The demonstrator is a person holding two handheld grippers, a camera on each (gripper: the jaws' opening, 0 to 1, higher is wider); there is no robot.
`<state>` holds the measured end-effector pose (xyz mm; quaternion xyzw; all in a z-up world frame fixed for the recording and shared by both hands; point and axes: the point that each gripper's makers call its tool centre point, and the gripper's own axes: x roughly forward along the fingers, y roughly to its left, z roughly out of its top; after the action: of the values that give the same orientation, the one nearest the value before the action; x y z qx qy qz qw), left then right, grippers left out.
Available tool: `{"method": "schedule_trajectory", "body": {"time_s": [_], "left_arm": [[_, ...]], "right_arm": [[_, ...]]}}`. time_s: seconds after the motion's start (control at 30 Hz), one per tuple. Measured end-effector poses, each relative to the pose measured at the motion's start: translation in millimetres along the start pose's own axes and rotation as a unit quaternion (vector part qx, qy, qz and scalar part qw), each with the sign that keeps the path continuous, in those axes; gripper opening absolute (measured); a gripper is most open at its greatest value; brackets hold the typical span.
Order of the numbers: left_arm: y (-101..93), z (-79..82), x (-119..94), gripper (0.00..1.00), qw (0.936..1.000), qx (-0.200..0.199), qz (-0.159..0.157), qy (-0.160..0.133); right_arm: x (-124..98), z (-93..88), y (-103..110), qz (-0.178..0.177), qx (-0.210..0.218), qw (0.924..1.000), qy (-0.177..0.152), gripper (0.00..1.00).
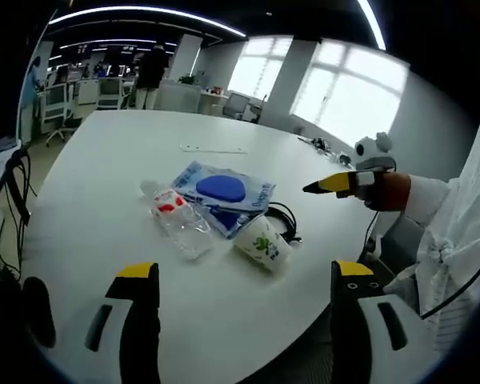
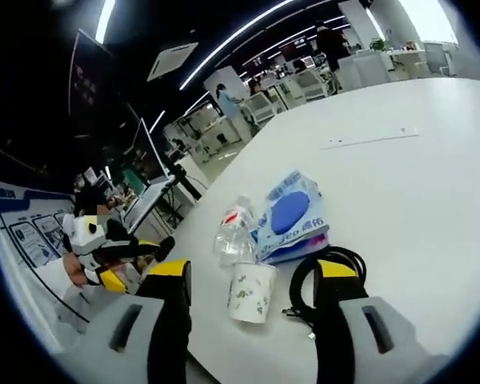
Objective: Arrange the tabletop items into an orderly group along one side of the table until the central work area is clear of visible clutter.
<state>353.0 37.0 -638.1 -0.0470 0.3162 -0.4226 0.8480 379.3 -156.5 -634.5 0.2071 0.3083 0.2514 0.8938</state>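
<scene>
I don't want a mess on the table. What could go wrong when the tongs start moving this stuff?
The paper cup lies on its side near the table edge, so a nudge might roll it off. The plastic bottle also lies flat and could roll away. The black cable coils beside the blue packets and might snag and drag them.

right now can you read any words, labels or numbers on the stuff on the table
None can be read.
Blue packet: white print along its edge, too blurred.
Paper cup: green marks, no legible letters.
Plastic bottle: red and white label, too small to read.
Posters at the room's edge in the right gripper view: text too small to read.
</scene>
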Motion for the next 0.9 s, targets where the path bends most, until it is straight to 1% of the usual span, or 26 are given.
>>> {"method": "schedule_trajectory", "body": {"time_s": [0.2,0.33,0.4,0.5,0.67,0.73,0.9], "left_arm": [[2.0,0.6,5.2,0.91,1.0000,-0.006,-0.003,0.002],[7.4,-0.1,9.6,0.90,0.9999,-0.010,-0.004,0.005],[9.6,0.0,11.3,0.90,0.9999,-0.013,-0.004,0.005],[11.0,0.1,13.5,0.90,0.9999,-0.015,-0.005,0.006],[13.1,2.7,16.5,0.90,0.9998,-0.018,-0.007,0.005],[13.7,3.6,17.8,0.90,0.9998,-0.019,-0.007,0.004],[17.6,3.7,23.3,0.90,0.9997,-0.023,-0.009,0.007]], "right_arm": [[15.4,-1.0,0.1,-0.003,0.013,0.9999,0.005,0.54],[27.4,-0.9,-0.6,-0.007,0.035,0.9994,0.004,0.50],[31.8,-0.2,0.2,-0.009,0.034,0.9994,0.003,0.49],[37.5,-1.5,-2.5,-0.015,0.047,0.9987,0.006,0.47],[44.8,-6.5,-11.3,-0.027,0.064,0.9975,0.011,0.39],[49.6,-9.5,-17.4,-0.038,0.077,0.9962,0.013,0.37],[60.6,-13.1,-22.5,-0.039,0.107,0.9934,0.013,0.33]]}}
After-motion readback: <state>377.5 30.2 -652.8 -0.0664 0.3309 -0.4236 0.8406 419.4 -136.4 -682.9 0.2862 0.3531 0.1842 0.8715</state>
